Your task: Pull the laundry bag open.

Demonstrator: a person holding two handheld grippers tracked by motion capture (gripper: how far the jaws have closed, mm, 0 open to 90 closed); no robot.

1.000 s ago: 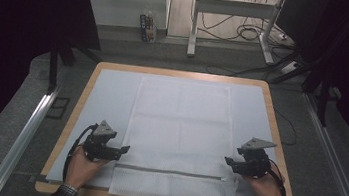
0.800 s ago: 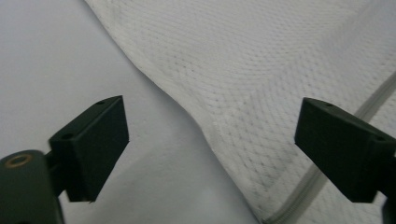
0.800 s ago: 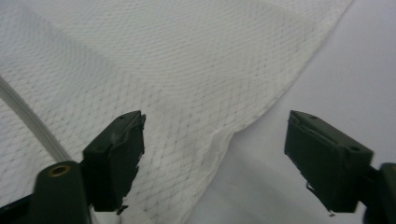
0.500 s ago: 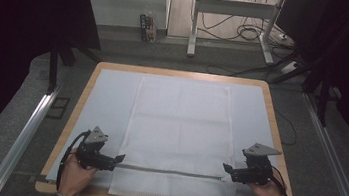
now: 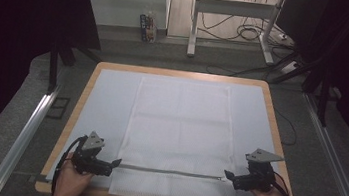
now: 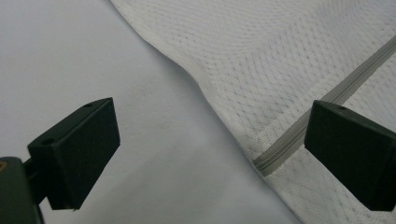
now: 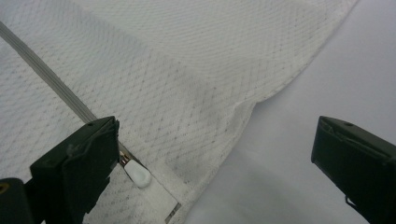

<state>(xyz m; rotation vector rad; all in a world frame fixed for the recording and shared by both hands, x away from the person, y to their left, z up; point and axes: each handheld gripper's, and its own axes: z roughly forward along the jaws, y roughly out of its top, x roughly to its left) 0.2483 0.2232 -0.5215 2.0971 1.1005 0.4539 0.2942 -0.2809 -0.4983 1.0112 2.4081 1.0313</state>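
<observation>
Both grippers (image 5: 115,162) (image 5: 226,175) have just opened, released: pinch the mesh bag's (image 5: 179,129) zipper (image 5: 168,172) ends squarely; it seems closed.

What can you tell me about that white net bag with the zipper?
The white mesh bag lies flat and spread out on the pale table cover, long side running away from the person. It looks like soft netted fabric with faint fold creases. A grey zipper runs across it near the close end, with a small white pull tab at one end. Nothing grips it.

Flat mesh bag (image 5: 178,133), nothing upright.
</observation>
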